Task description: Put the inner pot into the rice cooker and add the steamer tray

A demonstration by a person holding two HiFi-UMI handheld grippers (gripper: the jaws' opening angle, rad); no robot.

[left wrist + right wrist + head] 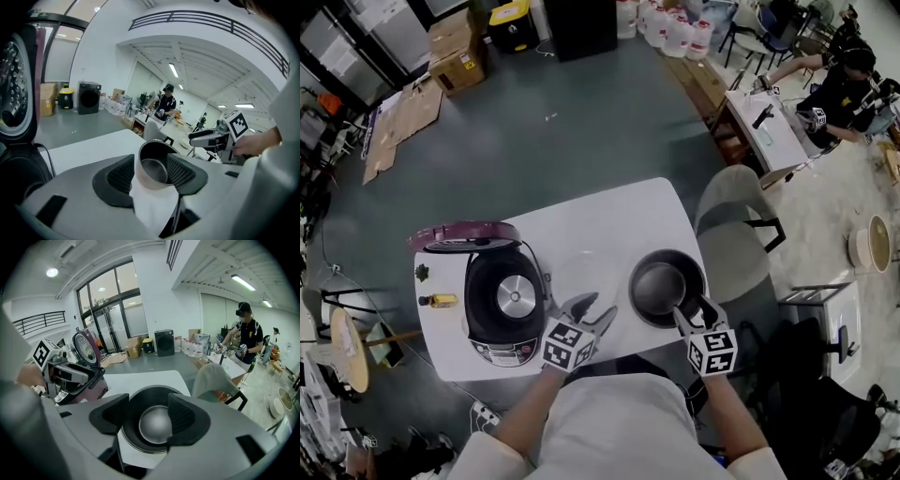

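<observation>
A white table (600, 225) fills the space in front of me, with a grey chair (736, 220) at its far right corner. The rice cooker (504, 305) stands at the table's left end. Its maroon lid (464, 236) is thrown back and the well is open to the ceiling. The print on its front control panel is too small for me to read. The inner pot (666, 286) sits on the table to the right of the cooker, well apart from it. It is upright with its mouth facing straight up, and being round it has no long axis. My right gripper (694, 311) reaches in from the near edge of the table, jaws standing wide, and their tips hang over the pot's near rim. The dark bowl shows between the pads, though I cannot tell whether they touch it. My left gripper (592, 311) sits between cooker and pot, jaws partly open over bare tabletop with nothing in them, and it points toward the pot. Each gripper's cube carries black-and-white square markers but no words. A small yellow object (441, 300) lies just left of the cooker.
</observation>
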